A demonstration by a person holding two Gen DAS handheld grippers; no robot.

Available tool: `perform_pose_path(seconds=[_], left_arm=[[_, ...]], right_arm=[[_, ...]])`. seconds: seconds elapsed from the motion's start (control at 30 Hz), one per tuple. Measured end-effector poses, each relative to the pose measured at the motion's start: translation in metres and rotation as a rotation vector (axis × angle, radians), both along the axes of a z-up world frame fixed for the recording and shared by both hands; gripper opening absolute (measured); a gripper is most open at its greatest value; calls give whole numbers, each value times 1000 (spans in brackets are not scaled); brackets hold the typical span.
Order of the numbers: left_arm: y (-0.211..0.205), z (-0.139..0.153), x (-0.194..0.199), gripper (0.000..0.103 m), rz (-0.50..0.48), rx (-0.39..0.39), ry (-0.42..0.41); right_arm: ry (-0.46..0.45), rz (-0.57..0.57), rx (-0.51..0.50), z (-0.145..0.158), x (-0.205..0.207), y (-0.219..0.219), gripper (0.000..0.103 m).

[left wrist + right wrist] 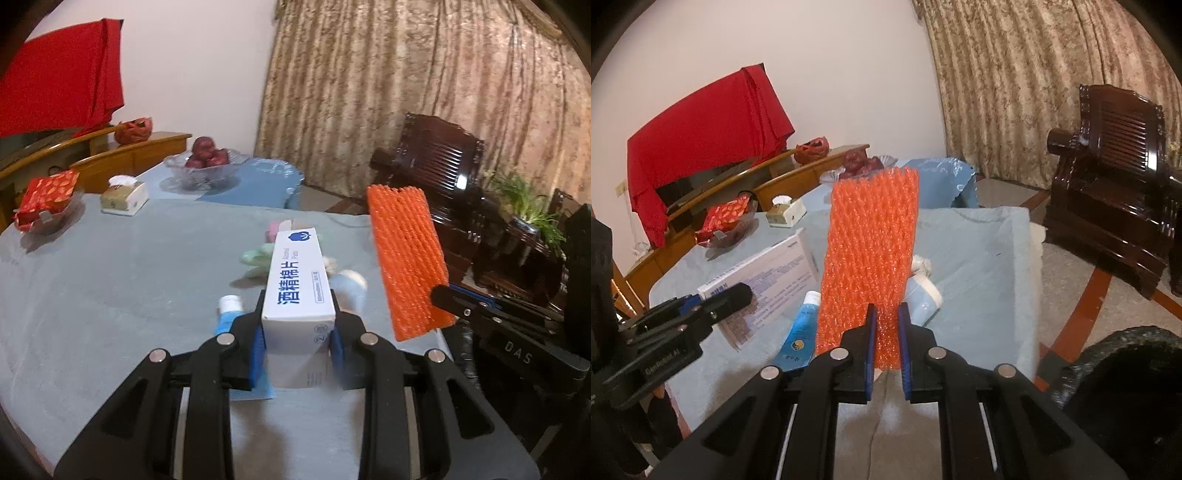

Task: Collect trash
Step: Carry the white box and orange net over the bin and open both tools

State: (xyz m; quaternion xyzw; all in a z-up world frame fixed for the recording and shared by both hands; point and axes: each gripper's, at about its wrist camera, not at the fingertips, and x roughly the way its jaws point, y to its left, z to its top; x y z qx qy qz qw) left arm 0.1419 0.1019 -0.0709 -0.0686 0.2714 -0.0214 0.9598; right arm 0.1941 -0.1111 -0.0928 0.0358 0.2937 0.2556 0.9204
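Note:
My left gripper (297,332) is shut on a white carton with blue print (298,284), held lengthwise above the grey-blue tablecloth (110,277). My right gripper (886,332) is shut on an orange foam fruit net (871,251), which stands upright above the table; the same orange foam net (406,258) shows at the right of the left wrist view. On the cloth lie a blue tube with a white cap (801,328), a pale white bottle (923,295), and some green and pink crumpled bits (258,258). In the right wrist view, the white carton (768,273) is at the left.
A tissue box (123,197), a red packet in a dish (46,201) and a glass bowl of red fruit (205,162) stand at the table's far side. A dark wooden armchair (1115,177) is off to the right. A black bag's rim (1126,369) shows at lower right.

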Motion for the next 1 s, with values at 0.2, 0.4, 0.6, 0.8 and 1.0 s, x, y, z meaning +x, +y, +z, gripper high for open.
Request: perform_pose_path(seconds=[0.2, 0.4, 0.6, 0.8, 1.0], left_arm=[[-27, 14, -9, 28, -53, -7, -34], [-57, 19, -18, 28, -117, -8, -57], [-95, 18, -28, 28, -191, -4, -66], [-126, 16, -29, 28, -264, -1, -63], [-161, 12, -31, 28, -333, 8, -63]], right_arm=[[-20, -37, 12, 14, -20, -21, 11], [-40, -94, 9, 26, -40, -49, 11], [-39, -164, -6, 28, -56, -80, 11], [-24, -254, -20, 21, -78, -121, 11], [-9, -344, -36, 15, -95, -158, 11]])
